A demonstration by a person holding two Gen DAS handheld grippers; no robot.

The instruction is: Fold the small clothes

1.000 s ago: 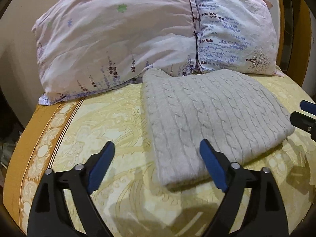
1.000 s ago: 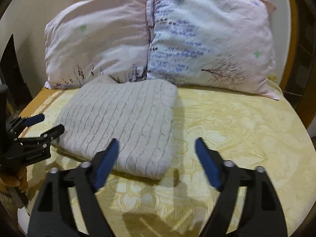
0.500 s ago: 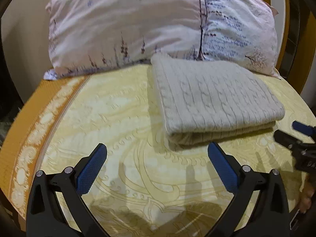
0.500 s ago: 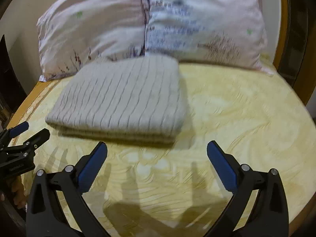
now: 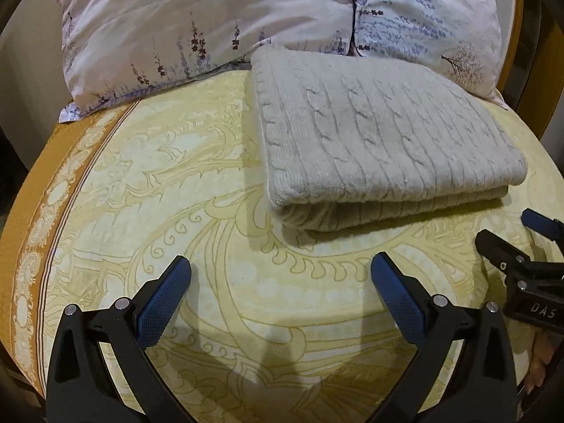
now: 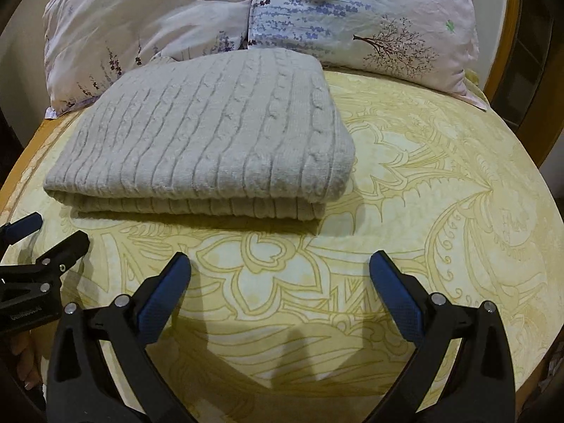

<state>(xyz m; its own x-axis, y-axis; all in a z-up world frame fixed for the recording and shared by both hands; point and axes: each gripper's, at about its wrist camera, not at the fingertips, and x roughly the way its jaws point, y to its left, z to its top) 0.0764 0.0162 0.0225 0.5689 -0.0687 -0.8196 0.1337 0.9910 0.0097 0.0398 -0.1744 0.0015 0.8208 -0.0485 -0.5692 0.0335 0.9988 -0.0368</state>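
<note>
Left gripper (image 5: 281, 275) jaws spread wide, nothing between them — right gripper (image 6: 280, 271) same, both over bare yellow patterned bedspread (image 5: 176, 183). Just beyond the tips: grey cable-knit sweater (image 5: 380, 134), folded into a flat rectangle, lying on the bedspread. Behind it, touching its far edge — two floral-print pillows (image 6: 352, 17).

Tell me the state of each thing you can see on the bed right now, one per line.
Sweater: folded into a flat rectangle, lying on the bedspread, far edge against the pillows, not held.
Left gripper: jaws open, nothing between them, short of the sweater.
Right gripper: jaws open, nothing between them, short of the sweater.
Pillows: two, side by side at the head of the bed.
Bedspread: spread flat.
</note>
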